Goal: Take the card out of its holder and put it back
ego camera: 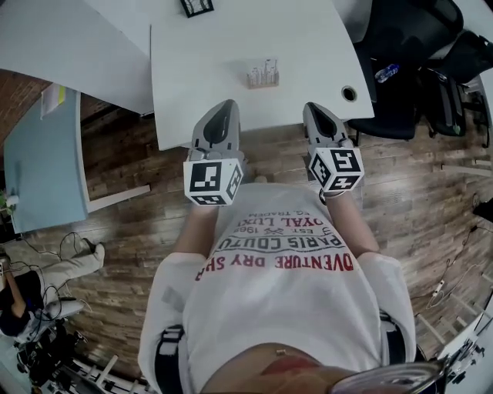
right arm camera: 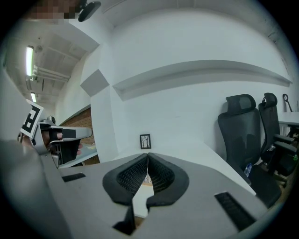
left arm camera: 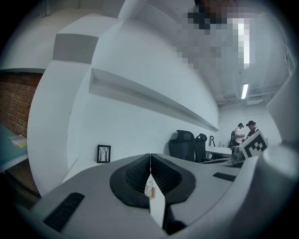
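The white table point(ego camera: 231, 92) lies at twelve o'clock from the person. Over its near edge are the left gripper point(ego camera: 223, 108) and right gripper point(ego camera: 317, 109), each with jaws pressed together, holding nothing. The card holder point(ego camera: 263, 79), with the card point(ego camera: 268, 68) upright inside, stands on the table at twelve o'clock, between and beyond them. A picture frame point(ego camera: 196, 6) sits at eleven o'clock.

Your left gripper point(ego camera: 224, 108) and right gripper point(ego camera: 316, 109) look like matt grey plastic, with ribbed black pads point(left arm camera: 135, 175). The table point(ego camera: 208, 69) at upper centre is smooth matt white, and the floor point(ego camera: 131, 215) is wood planks.
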`<state>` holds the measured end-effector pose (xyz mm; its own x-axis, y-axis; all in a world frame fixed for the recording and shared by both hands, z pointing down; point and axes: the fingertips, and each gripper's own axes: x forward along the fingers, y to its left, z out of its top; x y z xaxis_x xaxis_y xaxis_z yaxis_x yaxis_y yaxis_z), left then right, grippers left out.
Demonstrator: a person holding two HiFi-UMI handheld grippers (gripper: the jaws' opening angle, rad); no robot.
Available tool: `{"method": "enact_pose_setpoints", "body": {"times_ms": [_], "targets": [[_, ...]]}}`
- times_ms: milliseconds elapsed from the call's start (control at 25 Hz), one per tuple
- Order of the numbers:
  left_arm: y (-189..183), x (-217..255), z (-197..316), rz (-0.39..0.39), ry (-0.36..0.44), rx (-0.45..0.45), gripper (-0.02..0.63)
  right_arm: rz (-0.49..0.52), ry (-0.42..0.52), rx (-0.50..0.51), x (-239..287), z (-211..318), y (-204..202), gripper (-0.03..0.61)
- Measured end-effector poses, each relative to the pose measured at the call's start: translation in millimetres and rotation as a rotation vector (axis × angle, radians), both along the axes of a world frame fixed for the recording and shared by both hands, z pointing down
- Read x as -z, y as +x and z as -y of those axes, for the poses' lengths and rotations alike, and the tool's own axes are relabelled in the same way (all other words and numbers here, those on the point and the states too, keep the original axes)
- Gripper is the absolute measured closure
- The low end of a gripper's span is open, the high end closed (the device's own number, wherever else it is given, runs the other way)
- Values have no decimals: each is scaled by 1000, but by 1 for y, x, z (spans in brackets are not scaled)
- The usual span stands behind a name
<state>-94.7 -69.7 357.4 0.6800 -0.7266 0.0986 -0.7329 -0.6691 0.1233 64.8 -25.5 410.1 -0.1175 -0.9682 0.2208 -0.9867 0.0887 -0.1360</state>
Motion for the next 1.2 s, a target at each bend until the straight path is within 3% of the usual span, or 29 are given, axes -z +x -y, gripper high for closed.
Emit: {"method": "enact_pose_setpoints", "body": {"times_ms": [320, 760, 960, 1200], "targets": [[15, -7, 33, 30, 4, -10, 589, 0, 31, 45, 13, 48, -1, 552], [37, -16, 103, 43, -61, 110, 589, 2, 23, 236, 9, 137, 12, 552], [56, -26, 125, 56, -97, 142, 589, 37, -15, 376, -2, 168, 22, 552], [67, -53, 144, 68, -139, 144, 589, 41, -68, 659, -26, 181, 11, 551]]}}
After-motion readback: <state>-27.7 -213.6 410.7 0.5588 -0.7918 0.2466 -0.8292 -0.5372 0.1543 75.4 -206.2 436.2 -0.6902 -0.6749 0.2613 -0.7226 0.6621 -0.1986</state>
